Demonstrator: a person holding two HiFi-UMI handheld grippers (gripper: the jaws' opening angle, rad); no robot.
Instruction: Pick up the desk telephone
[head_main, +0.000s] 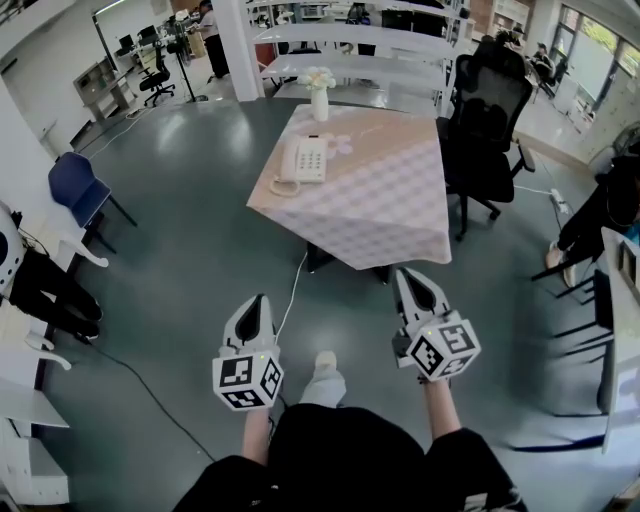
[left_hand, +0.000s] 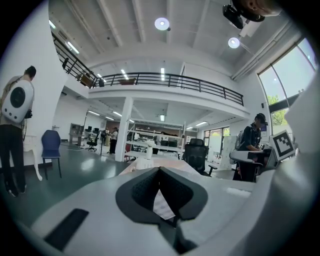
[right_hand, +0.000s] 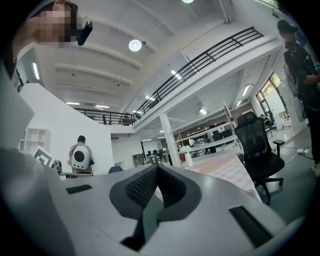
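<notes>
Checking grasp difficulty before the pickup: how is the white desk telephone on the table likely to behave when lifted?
The desk telephone looks like rigid plastic, probably light. Its handset appears to sit loose on top, so it may slip off if tilted. The coiled cord would likely dangle and tug.

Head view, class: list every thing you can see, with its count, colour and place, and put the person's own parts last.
table: one, pink checked cloth, centre of the floor
telephone: one, white, on the table's left side
vase: one, white, pale flowers, at the table's far edge
office chair: one, black, right of the table
small chair: one, blue, far left
cable: one, white, on the floor below the table
left gripper: one, white and black, shut, empty
right gripper: one, white and black, shut, empty
</notes>
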